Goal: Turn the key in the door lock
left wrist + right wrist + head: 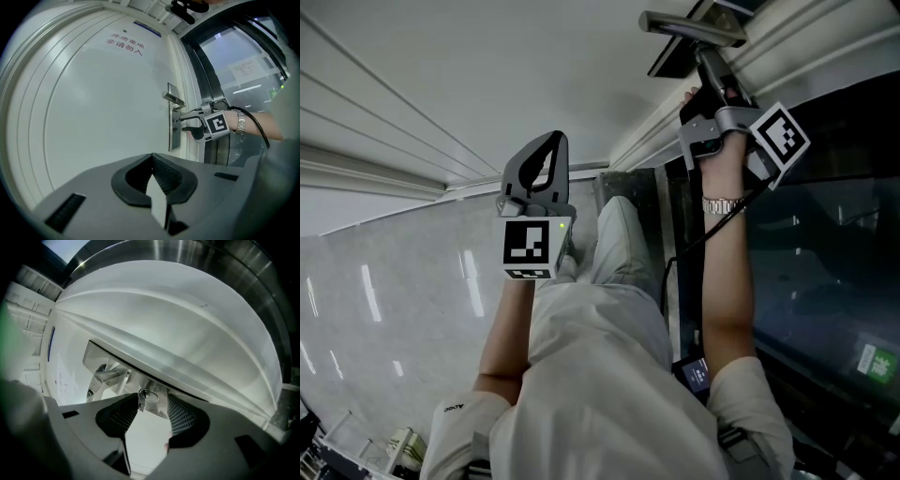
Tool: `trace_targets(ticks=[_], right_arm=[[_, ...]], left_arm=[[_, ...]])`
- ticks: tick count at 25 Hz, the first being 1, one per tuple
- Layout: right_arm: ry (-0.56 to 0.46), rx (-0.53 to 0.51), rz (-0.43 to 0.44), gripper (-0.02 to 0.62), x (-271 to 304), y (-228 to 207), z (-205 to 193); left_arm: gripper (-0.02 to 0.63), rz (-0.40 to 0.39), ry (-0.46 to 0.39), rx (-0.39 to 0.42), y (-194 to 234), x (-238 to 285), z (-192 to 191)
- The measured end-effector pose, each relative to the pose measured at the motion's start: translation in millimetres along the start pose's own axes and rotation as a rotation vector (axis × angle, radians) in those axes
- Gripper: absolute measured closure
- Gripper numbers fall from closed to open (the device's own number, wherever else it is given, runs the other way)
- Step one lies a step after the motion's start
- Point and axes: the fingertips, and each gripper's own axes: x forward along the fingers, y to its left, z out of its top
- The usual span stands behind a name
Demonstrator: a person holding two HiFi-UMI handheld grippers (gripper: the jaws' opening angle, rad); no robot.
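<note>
A small key [142, 399] on a wire ring sticks out of the steel lock plate [101, 355] below the lever handle [110, 377] of a white door [93, 108]. My right gripper [153, 401] is open around it. The key sits close to the left pad and the right pad stands clear. The left gripper view shows the right gripper [182, 122] level at the lock plate [174, 133], under the handle [173, 98]. My left gripper [152, 159] hangs back from the door, shut and empty. The head view shows both the left gripper [551, 141] and the right gripper [703, 58].
Red lettering [124, 44] and a blue plate [146, 29] mark the door's upper part, with a door closer [183, 11] at the top. A metal-framed glass panel [243, 79] with a paper notice stands right of the door. Below me are the person's trousers [609, 309] and a glossy floor [394, 291].
</note>
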Motion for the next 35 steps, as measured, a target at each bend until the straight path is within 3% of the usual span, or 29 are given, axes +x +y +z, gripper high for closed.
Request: trace_targets(ticks=[8,18,24,27,35], right_arm=[[-0.066,-0.024,0.146,0.422,-14,-1,-13],[0.087,-0.54,0.149,0.423,-39,-16,-107],[0.206,-0.72,0.159,0.43,-58,-38,-176],[0.25,-0.825,0.198,0.489,-67,-34,-203],[0.368,-0.948,0.307,0.566,-95,-32,-254]], left_arm=[[0.598,0.024,0.023,0.003,12,-8,-8],[0.598,0.063,0.065,0.011,24,-20,-26],[0.598,0.037,0.135,0.015,13,-34,-56],[0.598,0.031,0.169,0.005,10,-42,-69],[0.598,0.092,0.103,0.046,10,-68,-65]])
